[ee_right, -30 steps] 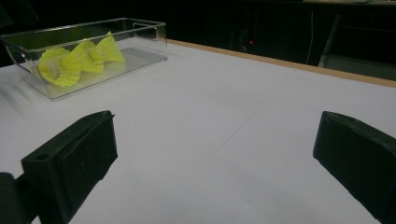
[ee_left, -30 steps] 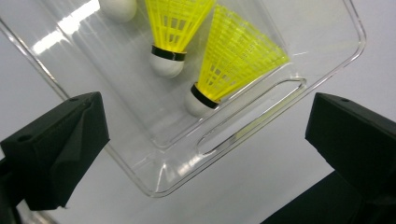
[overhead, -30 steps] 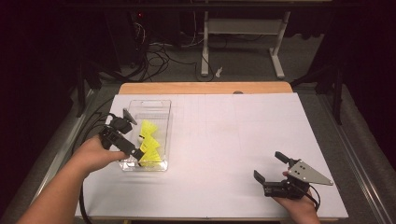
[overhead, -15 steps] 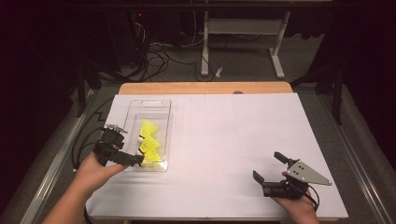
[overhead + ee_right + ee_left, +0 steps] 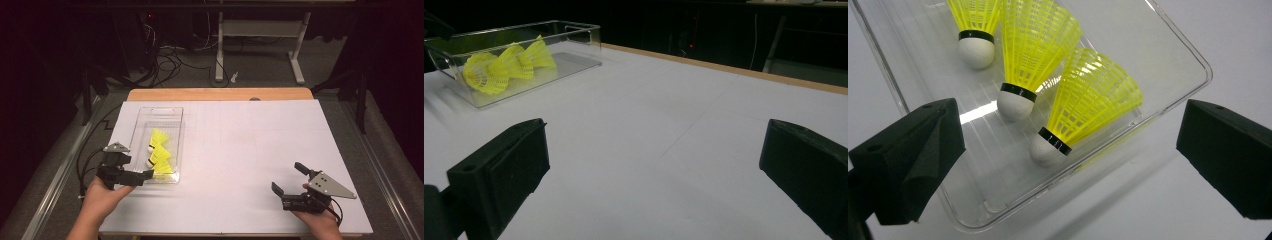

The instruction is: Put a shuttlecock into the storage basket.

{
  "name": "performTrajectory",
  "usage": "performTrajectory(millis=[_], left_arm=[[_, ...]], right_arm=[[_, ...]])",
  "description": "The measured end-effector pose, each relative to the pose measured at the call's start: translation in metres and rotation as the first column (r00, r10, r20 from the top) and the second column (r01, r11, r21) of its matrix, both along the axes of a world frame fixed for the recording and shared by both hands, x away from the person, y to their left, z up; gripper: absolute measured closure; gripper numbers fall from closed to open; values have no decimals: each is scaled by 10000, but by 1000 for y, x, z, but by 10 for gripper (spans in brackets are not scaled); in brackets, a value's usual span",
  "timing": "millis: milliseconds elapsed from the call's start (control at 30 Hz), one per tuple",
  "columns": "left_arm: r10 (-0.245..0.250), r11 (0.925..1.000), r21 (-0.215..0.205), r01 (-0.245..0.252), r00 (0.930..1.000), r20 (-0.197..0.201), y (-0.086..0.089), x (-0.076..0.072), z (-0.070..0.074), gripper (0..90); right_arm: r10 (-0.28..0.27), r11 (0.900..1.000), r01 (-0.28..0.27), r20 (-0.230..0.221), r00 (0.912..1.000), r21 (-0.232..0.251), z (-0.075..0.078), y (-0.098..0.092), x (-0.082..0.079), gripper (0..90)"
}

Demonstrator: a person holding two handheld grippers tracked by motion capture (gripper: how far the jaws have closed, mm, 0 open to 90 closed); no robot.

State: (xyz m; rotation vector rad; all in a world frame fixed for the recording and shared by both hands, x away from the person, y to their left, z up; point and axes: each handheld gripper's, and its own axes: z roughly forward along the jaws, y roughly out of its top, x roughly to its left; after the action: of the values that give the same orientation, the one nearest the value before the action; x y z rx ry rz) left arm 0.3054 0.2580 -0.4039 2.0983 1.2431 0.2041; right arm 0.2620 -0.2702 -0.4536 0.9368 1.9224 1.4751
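Three yellow plastic shuttlecocks (image 5: 1068,100) with white cork tips lie side by side in the clear rectangular plastic tray (image 5: 142,127) (left part of the white table (image 5: 250,150)). The left gripper (image 5: 142,176) hovers at its near corner, jaws spread wide; the right gripper (image 5: 290,177), well apart, also gapes empty.

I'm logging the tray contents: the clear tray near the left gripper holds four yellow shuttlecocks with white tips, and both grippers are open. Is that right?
Not quite: the clear tray holds three yellow shuttlecocks, not four, as the left gripper view shows. The rest stands: they have white tips, the tray lies near the left gripper, and both it and the right gripper are open.
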Motion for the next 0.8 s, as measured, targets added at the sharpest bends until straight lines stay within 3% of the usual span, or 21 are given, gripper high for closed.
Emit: performTrajectory(millis=[233,400,500,600,700,800], left_arm=[[160,9981,-613,-104,9957,911,-1,-13,-11,2],[82,9935,-1136,54,9929,1190,0,-16,-15,2],[-12,9932,-1156,165,9913,1316,0,-19,-20,2],[21,9915,-1287,194,9863,1648,-1,-24,-25,2],[-128,9946,-985,328,9802,1978,-4,-30,-26,2],[-58,9913,-1267,363,9725,2330,-3,-35,-25,2]], right_arm=[[-168,9998,168,4,9999,117,1,-3,-1,4],[-354,9993,355,-37,9994,116,0,-4,0,4],[-411,9991,411,-39,9991,68,0,-4,1,4],[-465,9989,465,-68,9989,0,-1,-4,1,4],[-512,9987,512,-91,9986,-35,-1,-3,1,4],[-562,9984,561,-79,9984,-30,-1,-3,1,4]])
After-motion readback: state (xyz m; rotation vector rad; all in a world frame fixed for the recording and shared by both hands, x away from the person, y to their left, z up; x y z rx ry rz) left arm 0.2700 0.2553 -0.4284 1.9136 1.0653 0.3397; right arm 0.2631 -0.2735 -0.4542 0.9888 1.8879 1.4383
